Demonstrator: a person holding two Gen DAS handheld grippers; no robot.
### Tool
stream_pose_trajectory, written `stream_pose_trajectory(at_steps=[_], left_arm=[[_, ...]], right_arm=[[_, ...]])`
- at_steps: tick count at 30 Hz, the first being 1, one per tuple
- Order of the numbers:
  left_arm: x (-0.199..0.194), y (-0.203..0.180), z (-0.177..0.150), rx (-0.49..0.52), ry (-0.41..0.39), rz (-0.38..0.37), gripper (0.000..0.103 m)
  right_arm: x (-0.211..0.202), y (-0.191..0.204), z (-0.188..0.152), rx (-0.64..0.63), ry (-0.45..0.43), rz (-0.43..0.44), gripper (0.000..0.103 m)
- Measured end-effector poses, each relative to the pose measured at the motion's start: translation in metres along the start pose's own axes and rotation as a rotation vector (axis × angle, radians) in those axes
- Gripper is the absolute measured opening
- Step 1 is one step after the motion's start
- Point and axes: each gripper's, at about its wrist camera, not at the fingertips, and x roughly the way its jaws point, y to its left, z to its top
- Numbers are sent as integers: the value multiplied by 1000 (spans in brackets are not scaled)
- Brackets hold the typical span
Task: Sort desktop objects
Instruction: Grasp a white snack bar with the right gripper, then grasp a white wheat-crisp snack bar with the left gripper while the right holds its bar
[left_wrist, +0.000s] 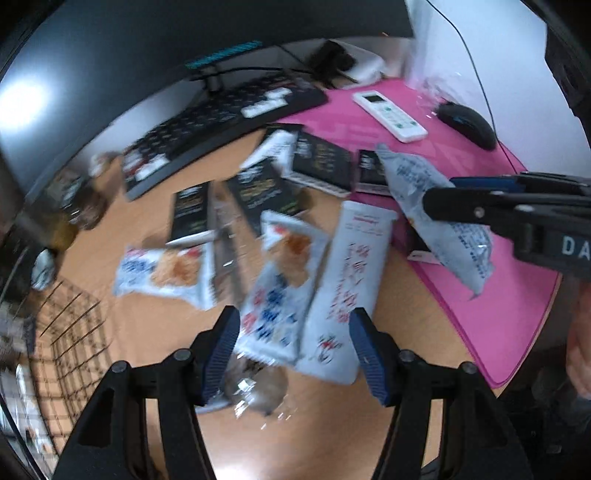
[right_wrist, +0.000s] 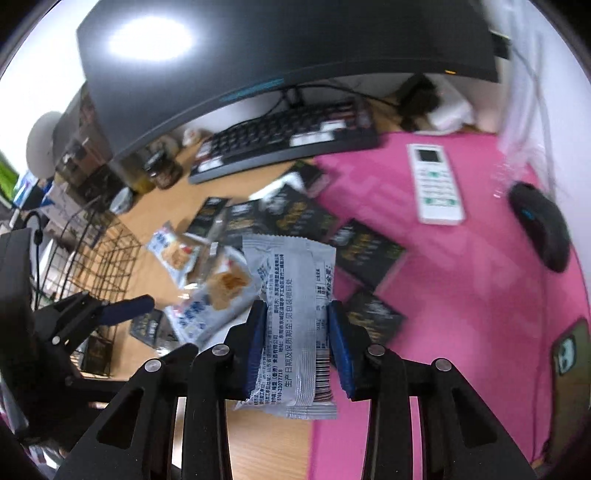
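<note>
The jaws of the right gripper are closed on a grey snack packet, its printed back and barcode facing the camera and the blue pads pressing its two long edges; the packet hangs clear of the desk, over the border between the wooden desktop and the pink desk mat. In the left wrist view the same packet shows lifted above the mat's near edge, pinched by the right gripper coming in from the right. The left gripper hovers with its jaws wide apart and nothing between them, above a heap of snack packets: a white packet with red print, a white-and-blue packet just left of it and partly over it, and another white-and-blue packet lying flat further left. Several black sachets lie scattered beyond them, some on the wood and some on the pink mat. A crinkled clear wrapper sits just under the left gripper's fingers, blurred. A wire basket stands at the left edge of the desk. At the back are a black keyboard, a monitor, a white remote and a black mouse, the last two on the mat.
</note>
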Motion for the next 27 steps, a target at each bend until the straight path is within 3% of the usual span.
stream_pose_trajectory(at_steps=[8, 11, 16, 23, 27], left_arm=[[32, -2, 17, 4, 46, 26, 67], [40, -2, 19, 4, 60, 30, 53], [42, 0, 19, 0, 61, 24, 46], [41, -8, 19, 30, 46, 66, 52], [43, -9, 21, 32, 37, 84, 66]], right_arm=[[3, -24, -3, 36, 16, 14, 35], [5, -27, -4, 47, 26, 20, 35], [13, -33, -4, 68, 44, 19, 35], [14, -30, -6, 58, 40, 14, 35], [15, -30, -6, 58, 39, 13, 35]])
